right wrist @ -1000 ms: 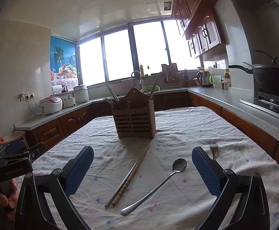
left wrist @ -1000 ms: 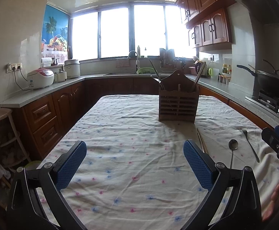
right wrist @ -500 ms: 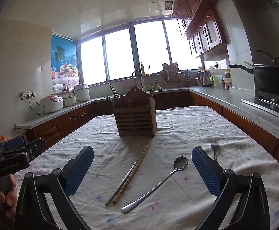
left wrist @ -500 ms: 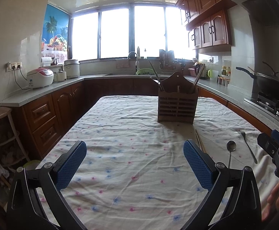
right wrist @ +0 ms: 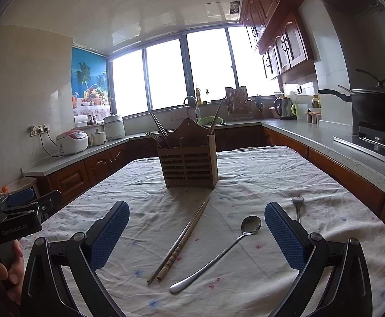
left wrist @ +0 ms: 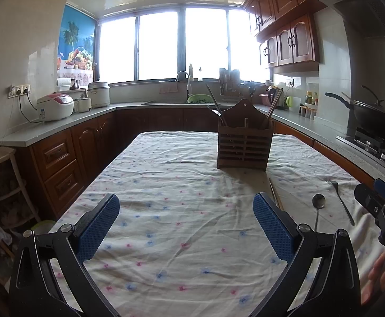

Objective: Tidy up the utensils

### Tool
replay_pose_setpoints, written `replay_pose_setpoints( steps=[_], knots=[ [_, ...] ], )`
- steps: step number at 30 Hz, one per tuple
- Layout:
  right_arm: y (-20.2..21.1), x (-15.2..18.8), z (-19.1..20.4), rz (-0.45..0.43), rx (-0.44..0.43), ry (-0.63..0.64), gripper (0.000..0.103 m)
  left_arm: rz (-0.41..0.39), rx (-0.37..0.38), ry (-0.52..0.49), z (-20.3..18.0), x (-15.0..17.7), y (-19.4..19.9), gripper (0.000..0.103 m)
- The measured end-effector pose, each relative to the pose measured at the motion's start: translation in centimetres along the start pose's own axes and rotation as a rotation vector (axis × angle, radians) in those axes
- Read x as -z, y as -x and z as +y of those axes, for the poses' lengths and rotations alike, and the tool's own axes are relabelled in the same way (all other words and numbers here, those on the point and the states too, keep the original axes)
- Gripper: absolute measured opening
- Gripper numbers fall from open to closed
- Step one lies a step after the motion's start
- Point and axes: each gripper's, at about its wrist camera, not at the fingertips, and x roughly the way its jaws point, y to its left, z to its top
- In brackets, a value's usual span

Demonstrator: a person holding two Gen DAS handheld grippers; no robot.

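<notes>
Partly hidden: fork handle behind right claw | both claws wide; left claw empty

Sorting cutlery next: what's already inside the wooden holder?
The wooden holder has chopsticks and fork tines sticking out on its left and one stick on its right. Its slatted walls hide the lower parts.

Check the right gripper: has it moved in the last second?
Yes. The right gripper has crept forward; the wooden caddy and spoon sit slightly nearer in its view.
</notes>
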Motion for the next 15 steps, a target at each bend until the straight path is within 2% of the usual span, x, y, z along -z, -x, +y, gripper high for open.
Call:
replay_pose_setpoints(
  steps=[15],
  knots=[
    [0.02,-0.01,0.09,-0.001,-0.001,0.000,0.103,-0.002,0.000,0.001,-0.05,0.00,-0.02,0.103]
  ],
)
